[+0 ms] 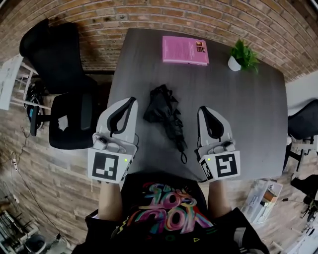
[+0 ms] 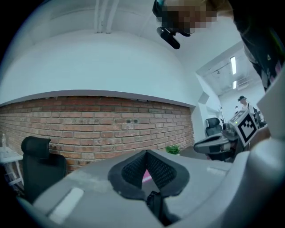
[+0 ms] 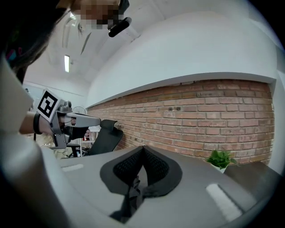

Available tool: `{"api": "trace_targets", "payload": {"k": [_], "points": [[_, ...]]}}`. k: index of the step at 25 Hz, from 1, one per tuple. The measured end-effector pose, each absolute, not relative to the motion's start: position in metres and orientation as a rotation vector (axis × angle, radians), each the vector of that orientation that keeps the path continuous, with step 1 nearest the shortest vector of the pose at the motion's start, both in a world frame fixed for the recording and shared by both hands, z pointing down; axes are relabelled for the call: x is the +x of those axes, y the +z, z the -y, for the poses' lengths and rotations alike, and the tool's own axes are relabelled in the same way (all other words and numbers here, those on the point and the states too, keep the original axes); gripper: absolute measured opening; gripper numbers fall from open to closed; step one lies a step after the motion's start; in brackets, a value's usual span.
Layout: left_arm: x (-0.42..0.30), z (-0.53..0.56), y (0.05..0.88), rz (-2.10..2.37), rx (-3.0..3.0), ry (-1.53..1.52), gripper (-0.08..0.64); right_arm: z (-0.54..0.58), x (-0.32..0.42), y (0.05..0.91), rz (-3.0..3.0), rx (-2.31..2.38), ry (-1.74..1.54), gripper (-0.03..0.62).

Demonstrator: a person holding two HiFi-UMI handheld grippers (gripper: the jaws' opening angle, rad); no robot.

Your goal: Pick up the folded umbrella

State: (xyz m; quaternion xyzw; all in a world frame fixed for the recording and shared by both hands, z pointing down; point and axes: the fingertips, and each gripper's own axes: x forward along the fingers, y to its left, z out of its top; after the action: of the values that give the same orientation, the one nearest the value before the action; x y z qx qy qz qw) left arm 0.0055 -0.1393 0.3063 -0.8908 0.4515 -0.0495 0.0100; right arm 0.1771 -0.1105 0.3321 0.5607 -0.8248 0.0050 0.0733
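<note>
- A black office chair (image 1: 64, 94) stands at the far left, off the left edge of the dark grey worktop (image 1: 248, 109), with a brick wall (image 1: 149, 15) on the far side.
- The left gripper (image 1: 132, 100) sits over the near left part of the worktop, pointing away from the person. In the left gripper view its fingers (image 2: 133, 167) are closed, the black ribbed pads meeting at the tips, with a sliver of pink showing behind them.
- The folded umbrella (image 1: 166, 111), black and loosely bunched, lies on the worktop between the two grippers. Its fuller end is on the far side and it narrows toward the near edge, where a strap loop trails. It lies apart from both grippers, nearer the right one at its narrow end.
- A pink book (image 1: 185, 50) lies flat near the far edge, beyond the umbrella and well apart from it.
- The right gripper (image 1: 203, 108) sits just right of the umbrella, also pointing away from the person. Its fingers (image 3: 158, 169) are closed tip to tip and are not on the umbrella.
- A small potted plant (image 1: 242, 55) in a white pot stands at the far right, just right of the book.
- A second dark chair (image 1: 303, 124) shows at the right edge, beyond the worktop.
</note>
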Motion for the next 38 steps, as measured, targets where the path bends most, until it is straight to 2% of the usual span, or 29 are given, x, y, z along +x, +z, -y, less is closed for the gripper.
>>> {"api": "trace_targets", "payload": {"k": [30, 38], "points": [[0.022, 0.152, 0.308, -1.318, -2.859, -0.164, 0.002, 0.121, 0.167, 0.351, 2.445, 1.617, 0.085, 0.002], [0.017, 0.152, 0.312, -1.339, -2.862, -0.166, 0.002, 0.123, 0.144, 0.384, 2.45, 1.447, 0.171, 0.073]]}}
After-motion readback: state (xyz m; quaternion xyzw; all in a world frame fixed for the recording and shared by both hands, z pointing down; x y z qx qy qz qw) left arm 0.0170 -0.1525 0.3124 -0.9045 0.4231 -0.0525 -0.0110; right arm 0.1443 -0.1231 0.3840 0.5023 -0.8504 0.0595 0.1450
